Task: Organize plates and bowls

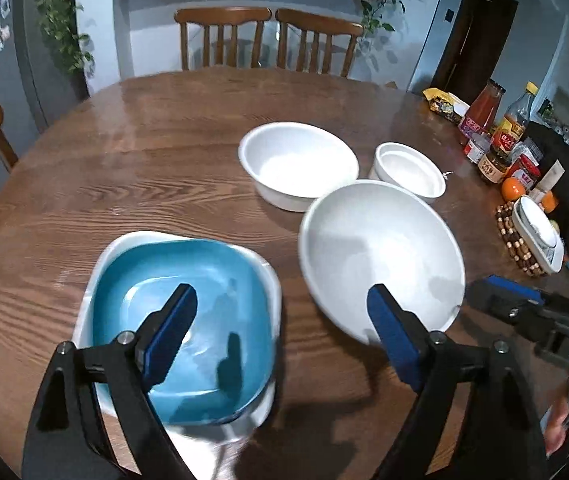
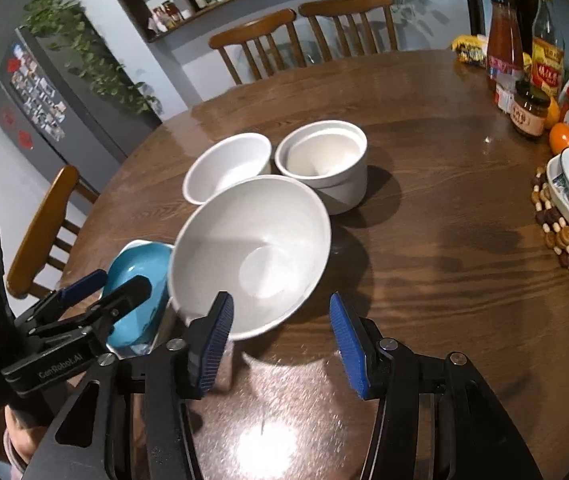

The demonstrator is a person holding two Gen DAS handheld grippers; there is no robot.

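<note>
Count: one large white bowl (image 1: 380, 256), one medium white bowl (image 1: 298, 164), two small stacked white bowls (image 1: 410, 170), one blue dish (image 1: 182, 320) on a white plate (image 1: 132, 242) | left gripper (image 1: 282, 336): jaws wide, empty, over blue dish | right gripper (image 2: 280, 330): jaws half open, empty, at large bowl's near rim | round wooden desk (image 1: 124, 160), chairs (image 1: 268, 40), bottles and jars (image 1: 500, 136).

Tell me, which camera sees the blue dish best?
The left wrist view. There the blue dish shows almost whole, sitting inside a white dish, with only the left gripper crossing it. In the right wrist view the big white bowl and the left gripper hide most of it, leaving just a blue sliver.
</note>
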